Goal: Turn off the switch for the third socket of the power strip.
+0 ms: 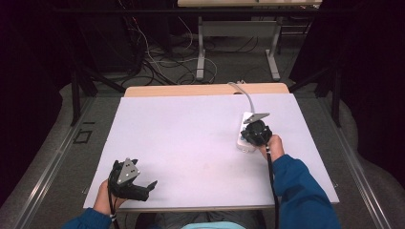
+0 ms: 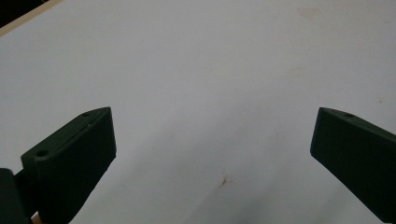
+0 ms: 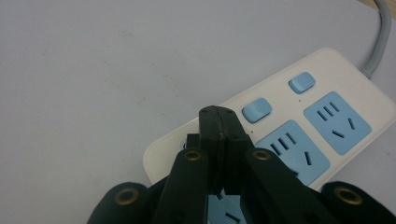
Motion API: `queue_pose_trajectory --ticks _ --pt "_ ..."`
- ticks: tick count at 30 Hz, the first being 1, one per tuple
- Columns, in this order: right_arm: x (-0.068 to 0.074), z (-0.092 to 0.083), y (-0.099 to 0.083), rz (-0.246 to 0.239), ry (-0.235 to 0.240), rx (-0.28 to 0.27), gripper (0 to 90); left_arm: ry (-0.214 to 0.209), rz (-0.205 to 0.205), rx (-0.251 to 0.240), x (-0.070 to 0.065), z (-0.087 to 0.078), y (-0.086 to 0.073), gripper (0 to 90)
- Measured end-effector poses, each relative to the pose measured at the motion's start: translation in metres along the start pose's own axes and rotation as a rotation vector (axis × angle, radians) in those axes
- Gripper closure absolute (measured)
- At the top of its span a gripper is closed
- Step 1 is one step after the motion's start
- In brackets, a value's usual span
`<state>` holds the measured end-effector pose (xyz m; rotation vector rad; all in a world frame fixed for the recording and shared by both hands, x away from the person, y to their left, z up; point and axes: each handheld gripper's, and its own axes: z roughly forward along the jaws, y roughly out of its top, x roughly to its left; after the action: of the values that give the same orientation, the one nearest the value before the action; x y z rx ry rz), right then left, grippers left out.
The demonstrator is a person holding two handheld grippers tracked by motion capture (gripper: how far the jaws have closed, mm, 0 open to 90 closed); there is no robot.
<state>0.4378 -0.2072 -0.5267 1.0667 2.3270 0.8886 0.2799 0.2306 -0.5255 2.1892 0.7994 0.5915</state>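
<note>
Hovering over the white power strip at the table's right, right gripper jaws closed empty; its view reveals blue switches; left gripper gapes open

The right tool hides part of the power strip, including a switch beneath it.

The left gripper hangs over the white tabletop with its two black jaws spread wide, nothing between them; a small brown stain marks the tabletop between the jaws; the tabletop's wooden edge lies far beyond the jaws.
</note>
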Motion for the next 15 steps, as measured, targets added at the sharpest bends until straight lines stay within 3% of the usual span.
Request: queue_pose_trajectory --ticks 9,15 --pt "0.0 -0.009 0.001 -0.009 0.003 -0.05 85.4 0.005 0.005 0.001 0.0 -0.001 0.0 0.1" --pt "0.003 -0.021 0.005 0.0 0.028 -0.079 69.1 0.006 0.0 -0.002 0.001 -0.001 0.0 0.1"
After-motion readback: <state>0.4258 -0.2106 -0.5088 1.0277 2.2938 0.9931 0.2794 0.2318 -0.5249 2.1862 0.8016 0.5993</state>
